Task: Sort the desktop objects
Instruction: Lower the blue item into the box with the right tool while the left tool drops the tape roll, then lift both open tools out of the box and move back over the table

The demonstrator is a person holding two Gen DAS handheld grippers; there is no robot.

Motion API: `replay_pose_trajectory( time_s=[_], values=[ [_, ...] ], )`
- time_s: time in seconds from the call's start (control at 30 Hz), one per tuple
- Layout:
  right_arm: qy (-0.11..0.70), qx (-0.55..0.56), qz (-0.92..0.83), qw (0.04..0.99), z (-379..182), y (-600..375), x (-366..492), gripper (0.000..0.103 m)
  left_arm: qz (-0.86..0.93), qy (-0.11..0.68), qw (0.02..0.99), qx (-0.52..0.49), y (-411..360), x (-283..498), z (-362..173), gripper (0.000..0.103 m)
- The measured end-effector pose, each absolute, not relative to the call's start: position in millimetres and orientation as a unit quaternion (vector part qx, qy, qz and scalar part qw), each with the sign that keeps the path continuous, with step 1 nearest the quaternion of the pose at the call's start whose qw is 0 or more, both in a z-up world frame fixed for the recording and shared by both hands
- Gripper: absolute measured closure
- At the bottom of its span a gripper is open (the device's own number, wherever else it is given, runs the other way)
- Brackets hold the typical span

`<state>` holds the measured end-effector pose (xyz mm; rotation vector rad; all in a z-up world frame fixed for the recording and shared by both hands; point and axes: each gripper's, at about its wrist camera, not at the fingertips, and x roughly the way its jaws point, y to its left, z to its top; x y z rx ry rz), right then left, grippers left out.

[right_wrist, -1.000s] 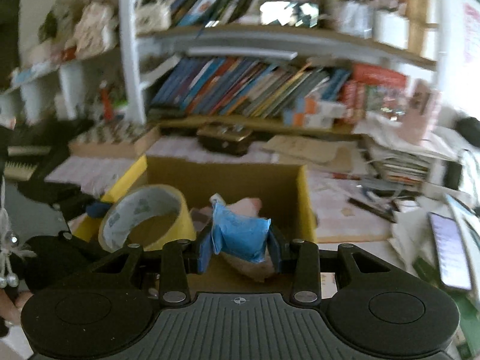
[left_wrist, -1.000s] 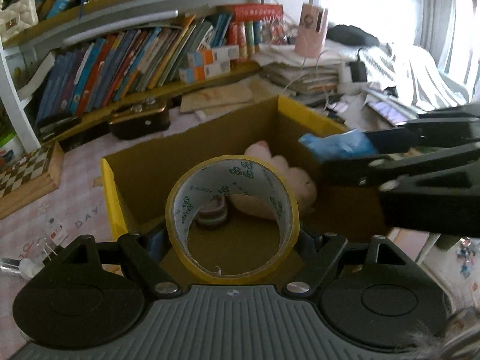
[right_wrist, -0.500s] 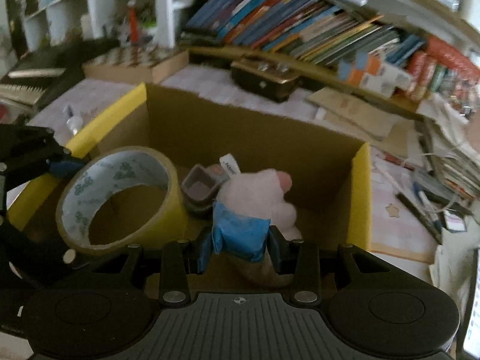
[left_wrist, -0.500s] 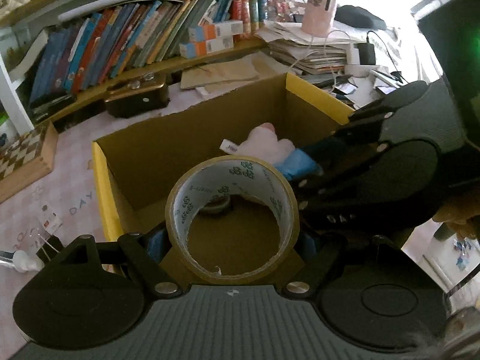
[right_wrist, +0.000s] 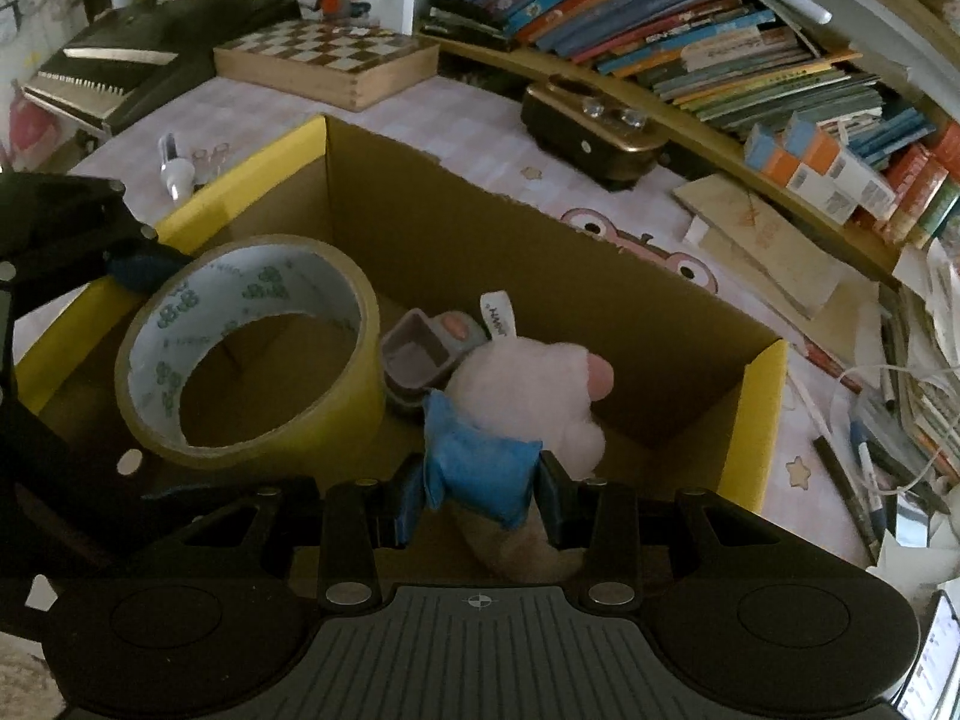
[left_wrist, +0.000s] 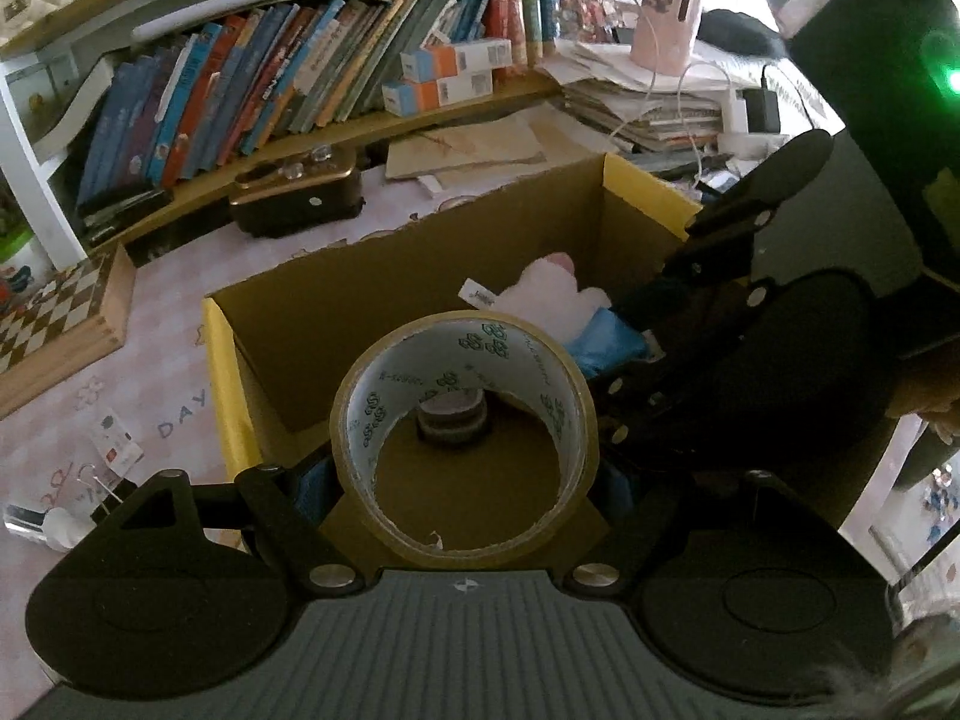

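Left gripper [left_wrist: 465, 474] clamps the yellow-brown tape roll [left_wrist: 465, 441]; right gripper [right_wrist: 480, 492], at its three o'clock, clamps the pink plush toy in blue cloth [right_wrist: 516, 402] above the open cardboard box [right_wrist: 750, 414]; released together, they may collide.

A wide roll of yellowish tape [left_wrist: 465, 438] with a printed white core stands on edge at frame centre above the open cardboard box [left_wrist: 228, 372], while a pink plush toy in blue cloth [right_wrist: 522, 414] hangs centre-right over a small grey object [right_wrist: 420, 354] on the box floor.
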<state>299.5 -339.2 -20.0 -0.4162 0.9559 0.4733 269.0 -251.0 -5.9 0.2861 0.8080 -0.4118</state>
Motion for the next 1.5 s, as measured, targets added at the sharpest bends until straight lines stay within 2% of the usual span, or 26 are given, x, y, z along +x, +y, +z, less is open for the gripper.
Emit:
replay_pose_trajectory(
  time_s=[0.1,0.4,0.57,0.67,0.73,0.93,1.5],
  values=[
    [0.457,-0.194,0.223,0.839,-26,-340,303,0.064,-0.196,0.391,0.887,0.147,-253,268,-7,0.022],
    [0.456,-0.146,0.219,0.850,-23,-352,307,0.060,-0.173,0.366,0.901,0.155,-252,261,-4,0.003],
    [0.441,-0.117,0.221,0.862,-16,-357,301,0.055,-0.169,0.350,0.910,0.143,-245,254,4,0.003],
    [0.431,-0.097,0.217,0.870,-10,-360,295,0.049,-0.168,0.339,0.916,0.135,-241,249,11,0.003],
    [0.422,-0.085,0.203,0.880,-4,-363,290,0.033,-0.163,0.329,0.921,0.127,-237,244,18,0.002],
    [0.380,-0.039,0.176,0.907,16,-374,266,0.021,-0.169,0.291,0.937,0.088,-223,222,42,0.000],
    [0.282,0.034,0.060,0.957,51,-379,172,0.016,-0.194,0.216,0.956,0.028,-178,148,79,0.000]
  ],
)
